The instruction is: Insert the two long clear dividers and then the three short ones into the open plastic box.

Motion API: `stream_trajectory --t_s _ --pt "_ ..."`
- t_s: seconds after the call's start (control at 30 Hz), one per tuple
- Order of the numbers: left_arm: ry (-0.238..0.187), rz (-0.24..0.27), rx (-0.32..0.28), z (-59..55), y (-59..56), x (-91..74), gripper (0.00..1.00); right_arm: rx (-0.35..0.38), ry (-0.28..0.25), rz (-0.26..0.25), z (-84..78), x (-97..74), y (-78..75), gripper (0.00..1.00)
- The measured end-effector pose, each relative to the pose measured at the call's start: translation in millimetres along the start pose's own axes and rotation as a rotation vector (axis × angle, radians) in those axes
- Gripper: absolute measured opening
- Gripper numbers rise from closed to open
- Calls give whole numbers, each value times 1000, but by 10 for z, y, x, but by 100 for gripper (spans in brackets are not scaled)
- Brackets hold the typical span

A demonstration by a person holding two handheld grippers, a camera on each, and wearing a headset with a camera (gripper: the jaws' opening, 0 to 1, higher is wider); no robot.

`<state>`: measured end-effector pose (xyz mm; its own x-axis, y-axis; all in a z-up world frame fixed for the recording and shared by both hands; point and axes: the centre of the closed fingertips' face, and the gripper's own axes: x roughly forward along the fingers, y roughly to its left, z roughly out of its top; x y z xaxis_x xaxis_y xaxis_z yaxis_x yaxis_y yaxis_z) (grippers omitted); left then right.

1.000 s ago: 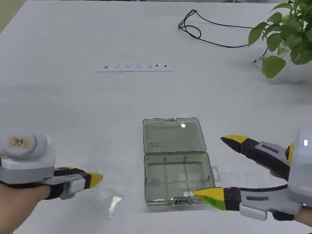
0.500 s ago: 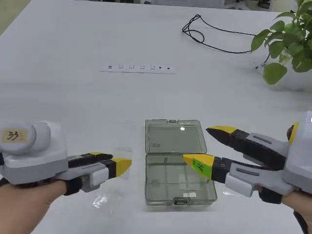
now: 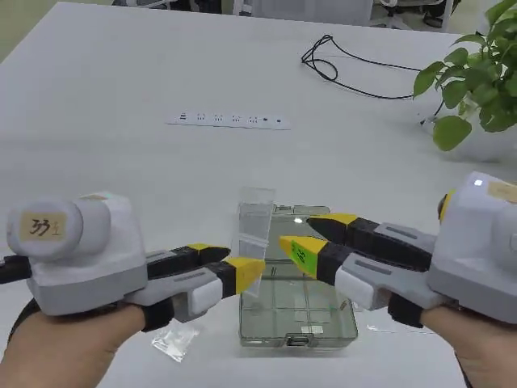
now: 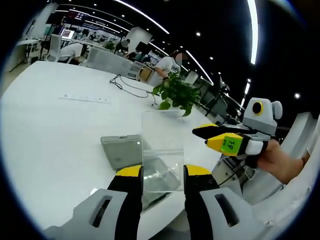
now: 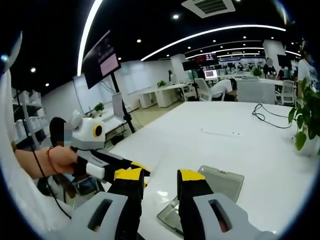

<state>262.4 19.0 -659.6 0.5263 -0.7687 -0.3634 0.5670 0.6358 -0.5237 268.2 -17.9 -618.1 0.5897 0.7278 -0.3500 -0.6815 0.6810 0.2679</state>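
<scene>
- Our left claw has lifted the clear divider above the box, pinching it.
- Our right claw, at its 3 o'clock, is open and empty.

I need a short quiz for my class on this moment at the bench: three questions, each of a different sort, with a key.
1. True or false: the left gripper holds a clear divider upright between its jaws.
2. Multiple choice: the right gripper is A) shut on a divider, B) open with nothing between its jaws, C) shut on the box lid.
3. Short answer: what long white thing lies on the table beyond the open plastic box?

Key: 1 true. 2 B. 3 the power strip.
</scene>
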Motion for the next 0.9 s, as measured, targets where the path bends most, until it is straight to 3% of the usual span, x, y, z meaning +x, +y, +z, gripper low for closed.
stream_trajectory --t_s 0.5,0.9 --pt "-2 -25 46 1 -152 43 30 55 18 -13 -89 51 21 19" --pt "2 -20 70 3 -170 58 30 100 36 -3 -141 63 46 13"
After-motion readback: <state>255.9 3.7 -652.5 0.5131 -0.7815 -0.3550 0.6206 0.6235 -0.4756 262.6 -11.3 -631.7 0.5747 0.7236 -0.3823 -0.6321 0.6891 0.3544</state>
